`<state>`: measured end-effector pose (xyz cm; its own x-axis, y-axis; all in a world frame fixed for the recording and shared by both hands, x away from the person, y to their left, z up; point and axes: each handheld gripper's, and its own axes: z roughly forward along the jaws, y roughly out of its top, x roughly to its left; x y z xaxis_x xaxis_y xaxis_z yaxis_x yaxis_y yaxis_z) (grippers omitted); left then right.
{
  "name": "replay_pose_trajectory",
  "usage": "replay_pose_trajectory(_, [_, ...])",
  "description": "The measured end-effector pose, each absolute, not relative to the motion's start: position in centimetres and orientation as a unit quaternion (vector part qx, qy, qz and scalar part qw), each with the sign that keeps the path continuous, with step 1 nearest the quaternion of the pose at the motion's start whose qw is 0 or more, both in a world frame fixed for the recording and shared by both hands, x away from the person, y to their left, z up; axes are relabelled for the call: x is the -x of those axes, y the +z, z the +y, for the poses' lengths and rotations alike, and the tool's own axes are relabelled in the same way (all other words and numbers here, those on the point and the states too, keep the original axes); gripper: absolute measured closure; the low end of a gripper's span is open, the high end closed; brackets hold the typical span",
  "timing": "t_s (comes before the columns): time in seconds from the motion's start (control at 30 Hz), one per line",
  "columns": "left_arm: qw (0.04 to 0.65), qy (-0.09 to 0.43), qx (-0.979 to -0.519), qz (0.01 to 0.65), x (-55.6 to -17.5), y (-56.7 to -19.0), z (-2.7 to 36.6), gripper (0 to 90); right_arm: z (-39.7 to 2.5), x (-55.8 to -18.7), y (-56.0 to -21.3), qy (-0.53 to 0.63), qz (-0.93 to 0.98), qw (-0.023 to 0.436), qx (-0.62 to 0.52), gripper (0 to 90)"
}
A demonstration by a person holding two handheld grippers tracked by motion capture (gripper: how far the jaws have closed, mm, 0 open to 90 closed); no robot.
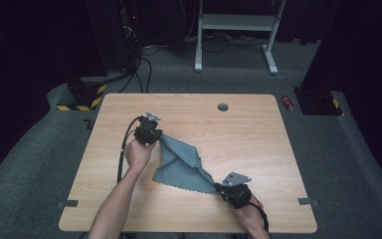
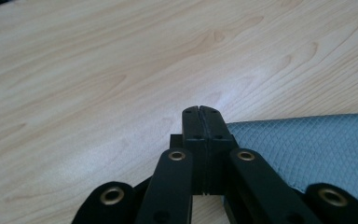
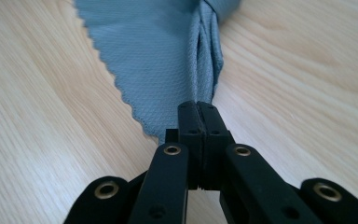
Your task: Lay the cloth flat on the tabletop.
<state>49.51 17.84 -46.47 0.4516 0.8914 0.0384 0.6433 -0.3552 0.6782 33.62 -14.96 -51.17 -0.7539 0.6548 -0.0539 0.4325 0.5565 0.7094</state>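
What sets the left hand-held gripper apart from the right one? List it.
1. The left hand-held gripper sits at the far-left end of the cloth; the right hand-held gripper sits at its near-right corner.
2. In its own view the right one's jaws visibly pinch bunched cloth; the left one's jaws are closed with cloth beside them, the grip unclear.

Both have closed jaws above the table.

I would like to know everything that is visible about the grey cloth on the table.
The grey cloth is a thin blue-grey fabric with a fine woven grid texture and a zigzag-cut edge. It lies on the wooden table, partly folded and stretched diagonally between two corners. The left tongs are at its far corner, jaws closed; the cloth lies beside them in the left gripper view, so the grip itself is unclear. The right tongs are shut on its near corner, where the fabric gathers into pleats.
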Motion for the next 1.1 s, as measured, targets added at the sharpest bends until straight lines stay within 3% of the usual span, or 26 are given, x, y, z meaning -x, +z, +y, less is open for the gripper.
replay_pose_trajectory(0.2, [0.282,0.196,-0.806,0.483,-49.2,-48.2,17.8,87.0,-15.6,-33.6,-51.6,0.353,0.865,0.150,-0.323,87.2])
replay_pose_trajectory(0.23, [0.283,0.190,-0.802,0.490,-49.1,-48.5,17.9,87.0,-15.6,-33.6,-51.6,0.352,0.865,0.150,-0.325,81.1])
replay_pose_trajectory(0.27, [0.286,0.186,-0.800,0.493,-48.9,-48.6,18.1,78.8,-15.5,-33.7,-51.6,0.354,0.863,0.149,-0.327,75.2])
replay_pose_trajectory(0.4, [0.316,0.193,-0.784,0.498,-46.6,-48.3,19.4,56.3,-15.1,-34.2,-51.0,0.374,0.855,0.149,-0.326,65.4])
replay_pose_trajectory(0.53, [0.333,0.193,-0.781,0.493,-44.8,-48.1,19.9,48.9,-14.7,-34.7,-50.6,0.383,0.851,0.151,-0.326,60.6])
replay_pose_trajectory(0.6, [0.352,0.187,-0.782,0.479,-42.4,-48.5,19.8,47.3,-14.0,-35.8,-50.6,0.377,0.855,0.120,-0.335,59.6])
replay_pose_trajectory(0.8, [0.359,0.182,-0.784,0.473,-38.8,-51.0,19.6,47.2,-13.2,-36.7,-49.9,0.395,0.849,0.124,-0.328,60.0])
replay_pose_trajectory(1.1, [0.369,0.189,-0.778,0.472,-36.8,-52.2,18.8,43.3,-10.7,-38.0,-49.6,0.386,0.858,0.132,-0.313,55.4])
